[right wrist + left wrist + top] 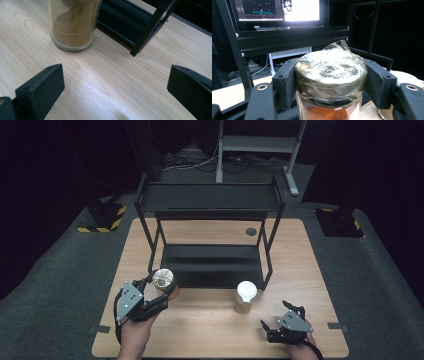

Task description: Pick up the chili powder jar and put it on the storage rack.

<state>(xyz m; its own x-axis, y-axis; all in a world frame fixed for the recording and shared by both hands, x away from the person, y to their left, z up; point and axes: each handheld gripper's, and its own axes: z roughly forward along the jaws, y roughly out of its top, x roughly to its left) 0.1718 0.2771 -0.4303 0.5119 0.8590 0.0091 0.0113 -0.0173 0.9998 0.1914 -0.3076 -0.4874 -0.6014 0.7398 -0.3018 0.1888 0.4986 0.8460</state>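
My left gripper (159, 292) is shut on a glass jar of orange-red powder (165, 284), lifted off the table at the front left. In the left gripper view the jar (329, 75) has a dull gold lid wrapped in crinkled clear film, and both black pads press on the lid's sides. A second jar (245, 297) with a white lid and tan powder stands on the table right of centre; the right gripper view shows its lower part (72, 25). My right gripper (280, 320) rests open near the front right edge, with bare wood between its fingers (42, 87).
A black two-level metal rack (210, 200) stands at the middle and back of the wooden table (220, 330), its lower shelf (212, 265) just behind both jars. One rack leg (150, 30) comes down near the tan jar. Lit monitors (279, 10) glow beyond the rack.
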